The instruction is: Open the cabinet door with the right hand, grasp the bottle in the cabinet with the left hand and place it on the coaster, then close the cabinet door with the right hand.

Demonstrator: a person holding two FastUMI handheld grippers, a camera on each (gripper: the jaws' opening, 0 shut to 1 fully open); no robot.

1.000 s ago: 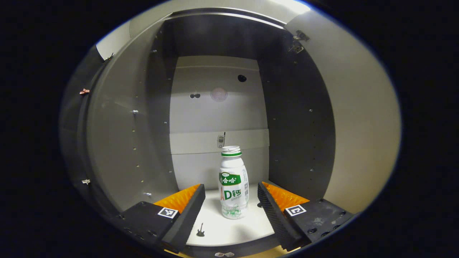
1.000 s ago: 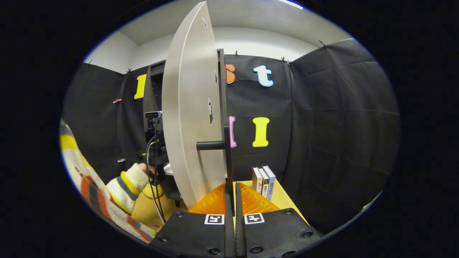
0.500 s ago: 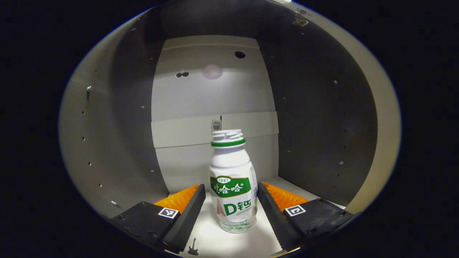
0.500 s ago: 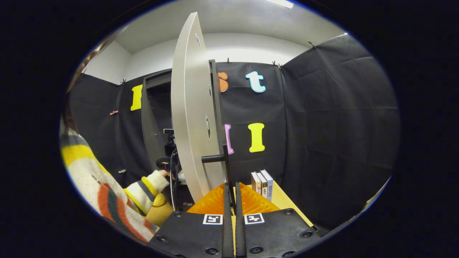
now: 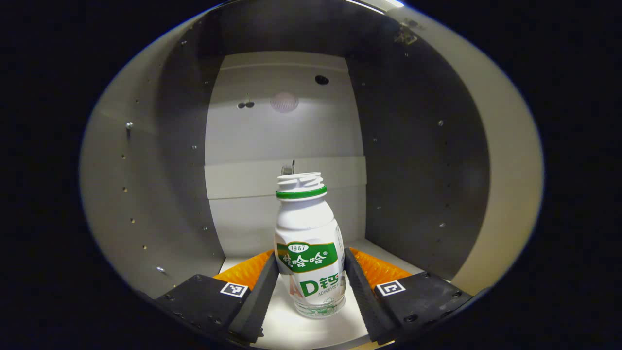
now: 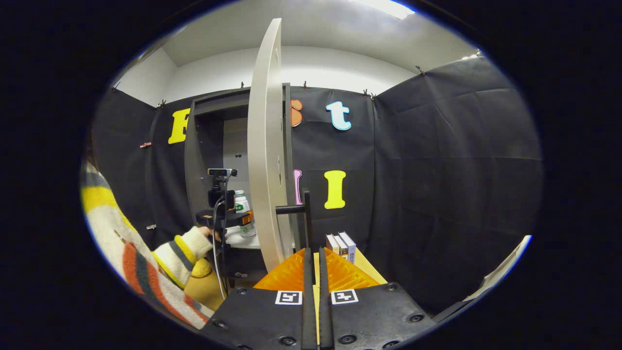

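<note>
Here the left hand-held gripper (image 5: 311, 287) flanks the upright milk-drink bottle (image 5: 309, 248), fingers touching; firm grip unclear. Right hand-held gripper (image 6: 314, 272) clenched, door handle (image 6: 297, 210) at twelve o'clock.

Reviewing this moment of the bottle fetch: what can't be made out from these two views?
- Coaster: where it lies cannot be told.
- Left gripper view: whether the left hand-held gripper fingers press the bottle; they flank its label closely, contact unclear.
- Right gripper view: the cabinet door hides most of the cabinet interior; the bottle is small, partly behind the left hand-held gripper.
- Right gripper view: the books are too small to identify.
</note>
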